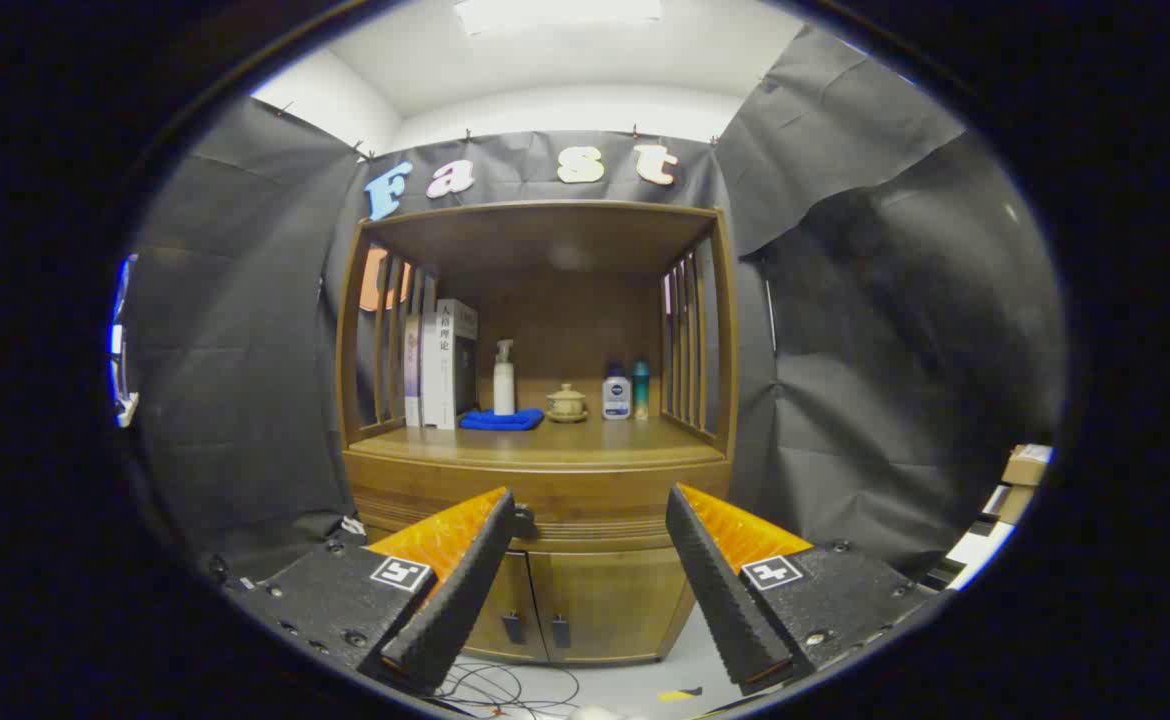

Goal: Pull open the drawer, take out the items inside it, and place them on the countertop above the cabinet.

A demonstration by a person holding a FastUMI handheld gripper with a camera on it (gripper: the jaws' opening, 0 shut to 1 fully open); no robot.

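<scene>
Drawer (585,500) closed, long axis level beneath countertop (545,440), gripper (590,510) spread wide, empty

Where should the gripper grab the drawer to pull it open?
Probably by the small dark knob on the drawer front, just below the countertop. It sticks out toward the gripper, so come straight from the front and close the open fingers around it. The left finger partly hides it.

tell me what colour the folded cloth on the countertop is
Blue cloth, clearest in the gripper view.
</scene>
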